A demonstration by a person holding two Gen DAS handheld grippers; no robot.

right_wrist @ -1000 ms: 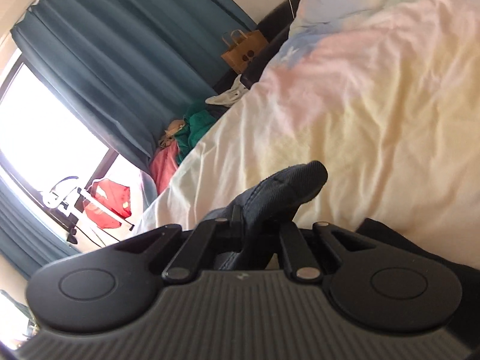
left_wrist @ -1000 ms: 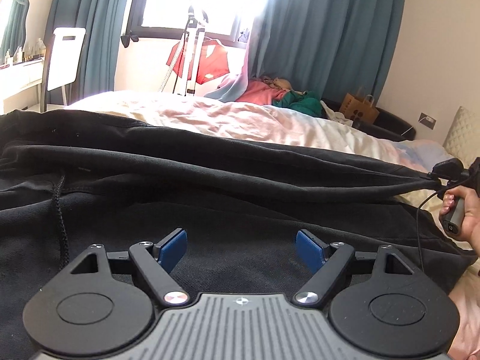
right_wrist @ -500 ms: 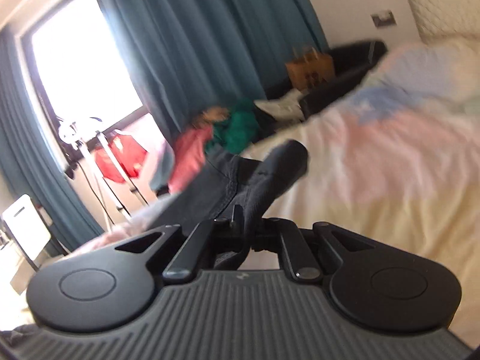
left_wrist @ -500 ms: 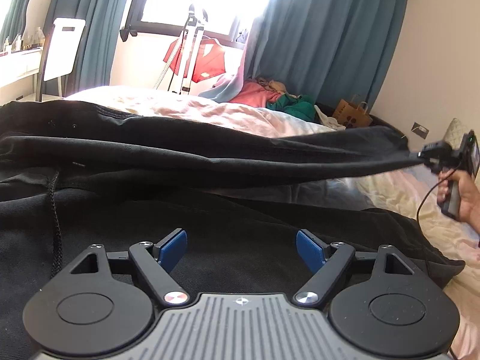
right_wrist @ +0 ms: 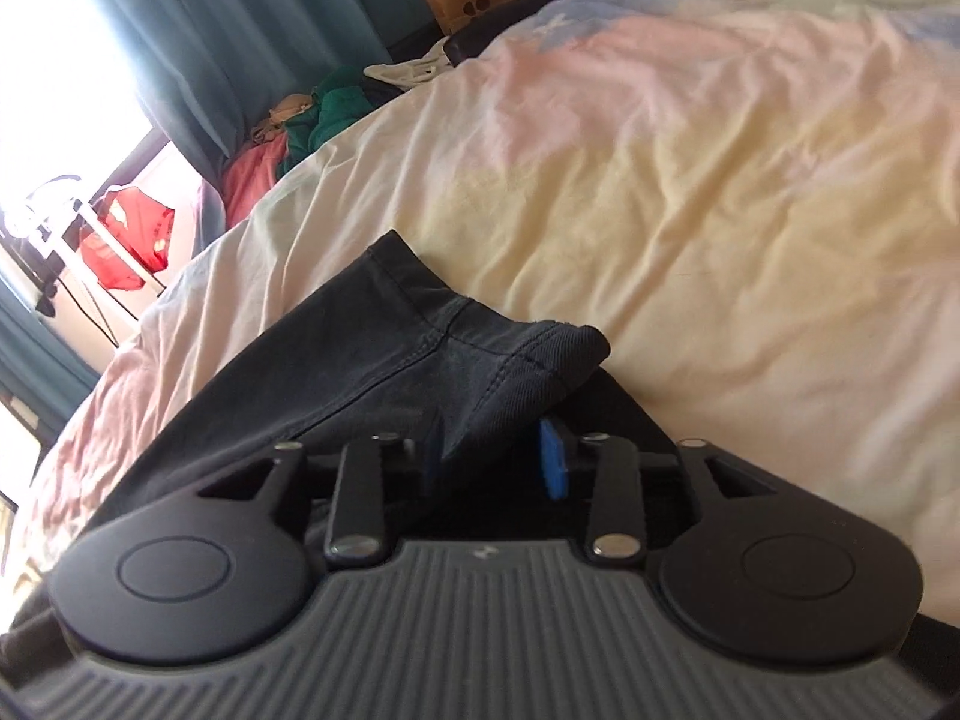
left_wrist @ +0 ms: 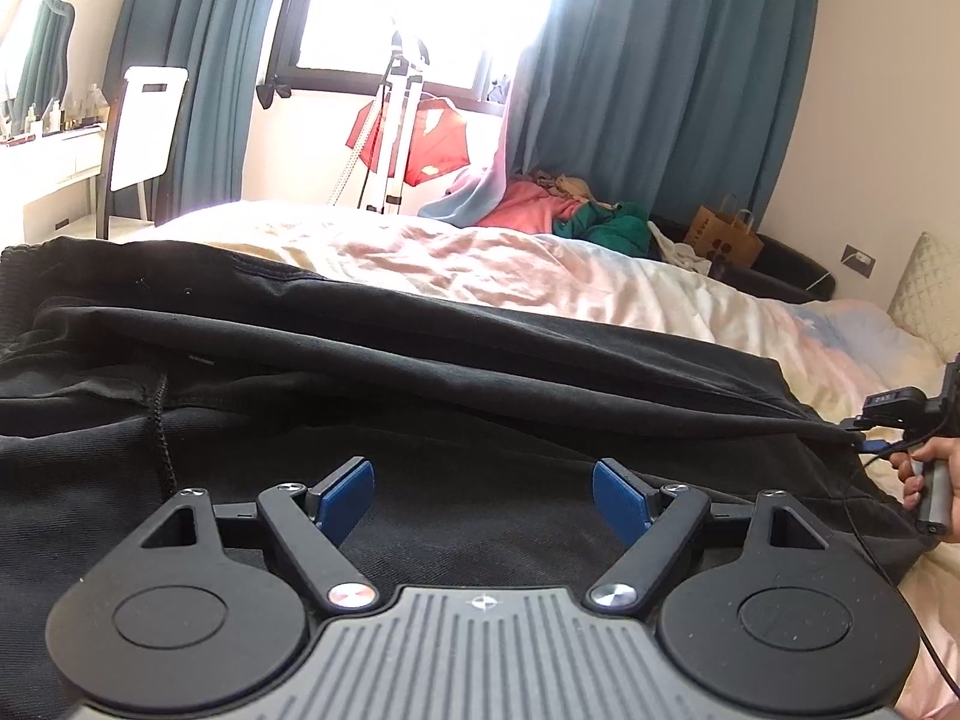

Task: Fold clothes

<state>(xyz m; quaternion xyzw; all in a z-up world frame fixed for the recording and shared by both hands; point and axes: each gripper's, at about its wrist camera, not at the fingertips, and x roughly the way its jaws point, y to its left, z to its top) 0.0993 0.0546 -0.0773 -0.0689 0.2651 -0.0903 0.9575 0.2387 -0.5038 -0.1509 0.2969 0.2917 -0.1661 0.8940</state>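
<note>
Black trousers [left_wrist: 420,372] with a drawstring [left_wrist: 161,420] lie spread across the bed, one leg laid over the other. My left gripper [left_wrist: 483,495] is open and empty, low over the trousers near the waist. My right gripper [right_wrist: 495,459] has its jaws parted; the trouser leg's hem [right_wrist: 480,360] lies loose between and over the blue pads [right_wrist: 552,462], resting on the bed. In the left wrist view the right gripper [left_wrist: 873,441] shows at the far right, at the end of the leg.
The bed [right_wrist: 720,180] has a pale pink and yellow cover. A pile of pink and green clothes [left_wrist: 570,216] lies at its far side. A paper bag [left_wrist: 726,240], a tripod [left_wrist: 396,120] and a white chair [left_wrist: 147,126] stand beyond, by blue curtains.
My right gripper has lowered the trouser leg onto the bed and opened its jaws, which were shut on the hem. The left gripper has stayed in place, open.
</note>
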